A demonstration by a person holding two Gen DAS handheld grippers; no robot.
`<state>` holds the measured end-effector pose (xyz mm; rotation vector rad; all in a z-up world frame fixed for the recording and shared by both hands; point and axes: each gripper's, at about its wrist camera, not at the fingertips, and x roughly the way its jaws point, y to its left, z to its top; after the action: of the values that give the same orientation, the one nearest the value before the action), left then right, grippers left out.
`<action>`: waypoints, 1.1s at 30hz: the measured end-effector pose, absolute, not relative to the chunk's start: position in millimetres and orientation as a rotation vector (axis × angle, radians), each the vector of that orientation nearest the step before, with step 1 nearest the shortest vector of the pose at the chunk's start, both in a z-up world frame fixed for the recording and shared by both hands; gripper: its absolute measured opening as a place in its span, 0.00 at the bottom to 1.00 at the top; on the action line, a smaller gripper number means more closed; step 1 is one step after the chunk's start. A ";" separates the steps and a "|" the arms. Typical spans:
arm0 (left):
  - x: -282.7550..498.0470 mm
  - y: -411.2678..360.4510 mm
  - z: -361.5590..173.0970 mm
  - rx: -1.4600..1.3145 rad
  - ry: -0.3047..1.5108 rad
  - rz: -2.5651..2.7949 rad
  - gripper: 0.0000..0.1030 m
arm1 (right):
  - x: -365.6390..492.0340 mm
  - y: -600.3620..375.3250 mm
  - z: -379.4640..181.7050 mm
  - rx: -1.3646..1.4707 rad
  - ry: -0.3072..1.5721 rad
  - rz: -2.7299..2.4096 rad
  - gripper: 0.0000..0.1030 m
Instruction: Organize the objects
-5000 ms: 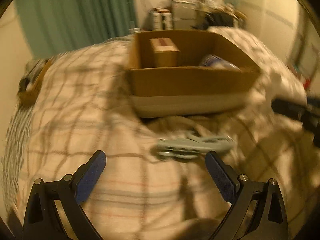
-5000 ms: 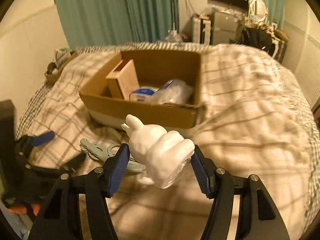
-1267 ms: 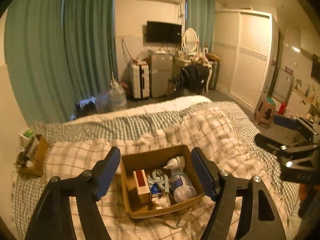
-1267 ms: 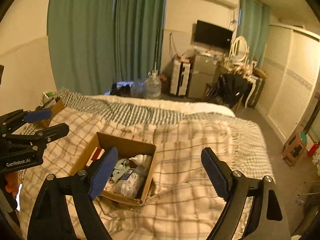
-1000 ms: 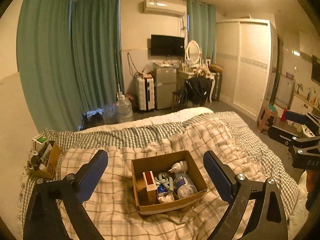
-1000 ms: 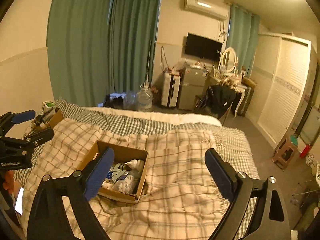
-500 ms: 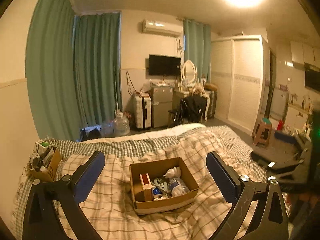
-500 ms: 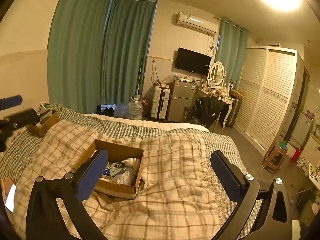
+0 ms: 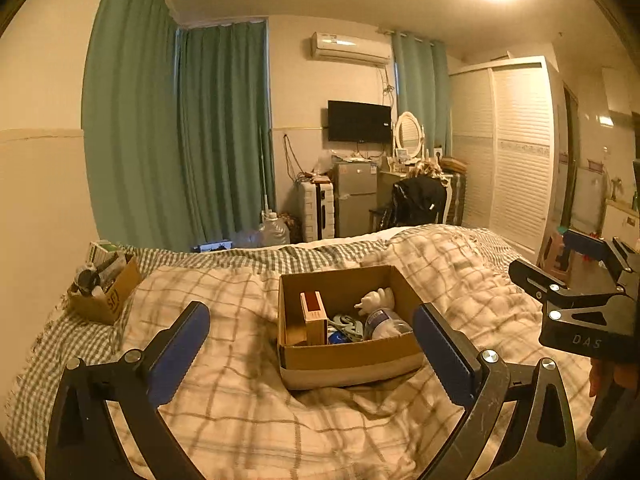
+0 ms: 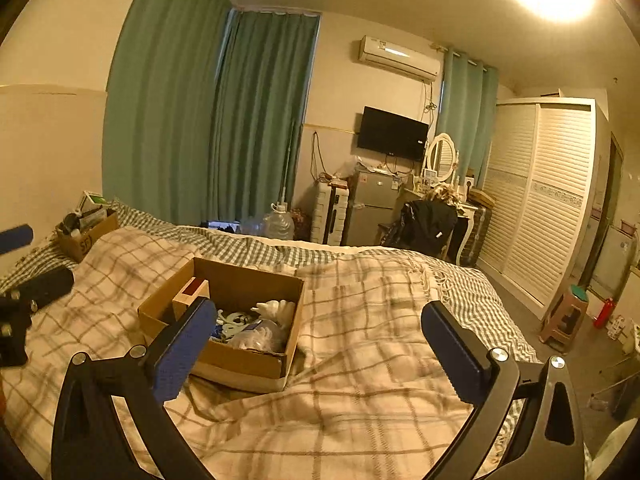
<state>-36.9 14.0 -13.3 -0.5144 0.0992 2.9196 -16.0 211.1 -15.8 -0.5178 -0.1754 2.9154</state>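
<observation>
A cardboard box point(image 9: 348, 350) sits on the plaid blanket in the middle of the bed; it also shows in the right wrist view point(image 10: 240, 364). Inside lie a small brown carton point(image 9: 313, 317), a white figurine point(image 9: 376, 300), a clear bottle point(image 9: 384, 326) and a grey-green hanger-like piece point(image 9: 345, 325). My left gripper point(image 9: 310, 350) is open and empty, held well back from the box. My right gripper point(image 10: 316, 344) is open and empty, to the right of the box; its body shows in the left wrist view point(image 9: 580, 312).
A smaller cardboard box of clutter point(image 9: 102, 292) stands at the bed's far left corner. Green curtains, a water jug point(image 9: 274, 232), a suitcase, a small fridge, a chair and a white wardrobe point(image 9: 516, 152) line the far wall. A stool point(image 10: 566, 318) stands on the floor at right.
Five seconds ago my right gripper held the white figurine and the grey-green piece lay on the blanket; both now lie in the box. Both grippers have since pulled up and back, open.
</observation>
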 end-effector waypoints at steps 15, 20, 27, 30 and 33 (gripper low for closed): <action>-41.0 6.8 -21.2 -0.568 0.042 2.944 1.00 | -15.6 221.7 -22.0 -0.576 -0.038 2.914 1.00; -40.6 7.2 -21.2 -0.565 0.051 2.951 1.00 | -16.2 219.5 -22.6 -0.587 -0.044 2.918 1.00; -43.4 6.3 -25.6 -0.596 0.035 2.940 1.00 | -16.8 217.0 -23.4 -0.596 -0.047 2.929 1.00; -44.1 7.0 -26.5 -0.610 0.045 2.938 1.00 | -16.2 217.3 -23.5 -0.598 -0.041 2.934 1.00; -43.1 6.9 -26.4 -0.600 0.044 2.945 1.00 | -16.3 215.8 -24.0 -0.602 -0.047 2.936 1.00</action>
<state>-43.1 6.9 -26.4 -0.6000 0.0437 2.9453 -16.3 215.8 -24.0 -0.6016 -0.0467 2.9359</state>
